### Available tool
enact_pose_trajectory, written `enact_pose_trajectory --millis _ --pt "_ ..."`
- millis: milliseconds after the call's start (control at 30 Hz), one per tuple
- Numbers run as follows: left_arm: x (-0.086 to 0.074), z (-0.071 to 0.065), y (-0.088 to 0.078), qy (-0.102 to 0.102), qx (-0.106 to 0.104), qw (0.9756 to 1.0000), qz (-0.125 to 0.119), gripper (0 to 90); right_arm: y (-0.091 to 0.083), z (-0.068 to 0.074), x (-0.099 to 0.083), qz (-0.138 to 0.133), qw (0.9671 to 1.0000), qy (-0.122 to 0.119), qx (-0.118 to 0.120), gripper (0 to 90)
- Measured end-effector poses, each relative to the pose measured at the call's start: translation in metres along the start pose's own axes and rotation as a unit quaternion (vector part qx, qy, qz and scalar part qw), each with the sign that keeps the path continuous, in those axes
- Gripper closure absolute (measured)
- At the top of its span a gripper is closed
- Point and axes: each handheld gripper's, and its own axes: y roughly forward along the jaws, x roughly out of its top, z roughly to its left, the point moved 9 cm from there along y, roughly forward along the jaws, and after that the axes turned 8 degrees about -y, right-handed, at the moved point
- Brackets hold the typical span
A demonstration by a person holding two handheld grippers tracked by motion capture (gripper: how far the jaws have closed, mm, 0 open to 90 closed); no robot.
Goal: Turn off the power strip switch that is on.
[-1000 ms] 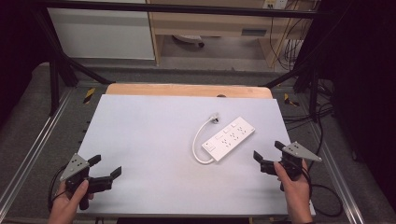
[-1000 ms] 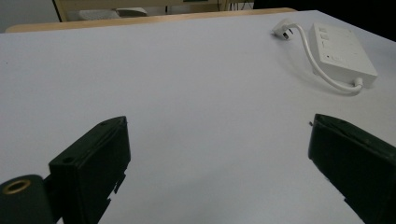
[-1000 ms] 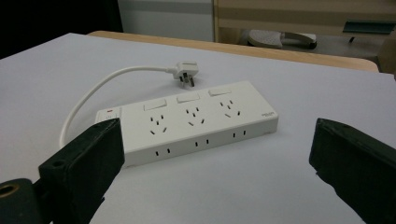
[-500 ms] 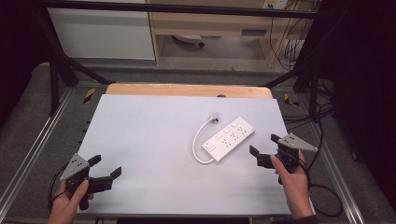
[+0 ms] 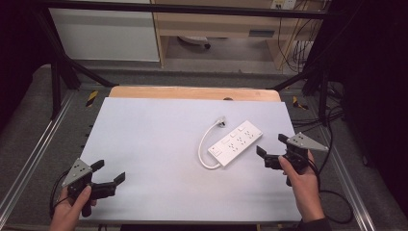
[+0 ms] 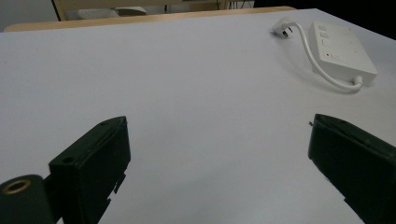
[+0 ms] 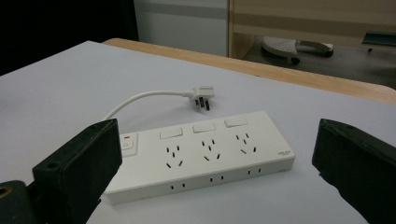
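From the high view, a white power strip (image 5: 235,144) lies flat on the pale counter (image 5: 154,139), right of centre, its cord (image 5: 206,144) looping back to a plug (image 5: 221,121). The left claw (image 5: 107,180) sits near the front left corner, jaws spread wide; the right claw (image 5: 270,150) hovers just beside the strip's right end, also wide and empty.

In the left gripper view, the strip (image 6: 343,52) rests well apart, at upper right.

In the right gripper view, the strip (image 7: 201,154) lies between the parted jaws (three sockets, each with its own switch), with the plug (image 7: 201,98) beyond it.
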Motion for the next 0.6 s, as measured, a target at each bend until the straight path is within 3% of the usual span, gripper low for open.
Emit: enact_pose_trajectory --millis 400,600 --pt "-0.001 -0.001 0.001 0.003 -0.001 1.0 0.002 5.6 -0.003 0.002 0.012 -0.014 0.9999 0.002 0.006 1.9" --pt "0.0 0.0 0.001 0.003 0.0 1.0 0.001 5.6 -0.007 0.0 0.022 -0.025 0.9997 0.004 0.001 6.0"
